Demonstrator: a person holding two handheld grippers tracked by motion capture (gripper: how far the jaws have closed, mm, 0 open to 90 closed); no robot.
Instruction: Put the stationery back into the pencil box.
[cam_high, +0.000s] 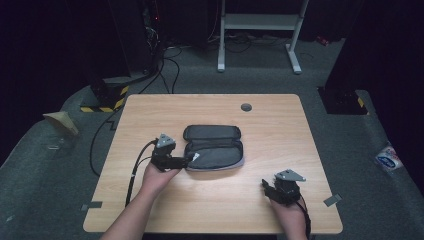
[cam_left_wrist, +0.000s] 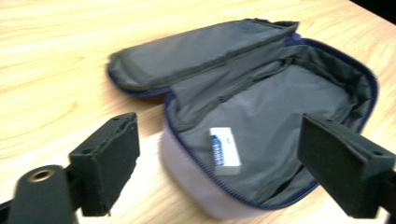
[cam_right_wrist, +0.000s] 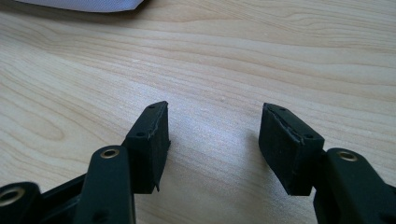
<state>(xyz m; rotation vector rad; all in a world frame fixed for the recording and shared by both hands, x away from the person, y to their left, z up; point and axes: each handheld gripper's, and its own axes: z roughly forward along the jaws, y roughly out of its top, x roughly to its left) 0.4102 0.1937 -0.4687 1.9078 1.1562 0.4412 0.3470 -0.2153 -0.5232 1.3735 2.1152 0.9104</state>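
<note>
- The right gripper (cam_high: 264, 184) rests near the table's near right edge, held by the person's right hand (cam_high: 288, 210); in the right gripper view its jaws stand well apart over bare wood with nothing between them.
- The left gripper (cam_high: 187, 160) sits left of centre, held by the left hand (cam_high: 156, 175); its jaws are spread wide and empty, aimed at the left end of the pouch.
- One zip pouch (cam_high: 215, 155) lies at the middle of the wooden table (cam_high: 280, 130), unzipped, its lid flap folded back on the far side.
- One small white box with blue print (cam_left_wrist: 225, 150) lies inside on the grey lining; the print is too blurred to read.
- The near right part of the pouch is cut off behind a jaw in the left gripper view.
- One round grommet (cam_high: 246, 107) sits near the far edge.
- On the floor beyond, one white desk frame (cam_high: 260, 22) stands, its top cut off.
</note>
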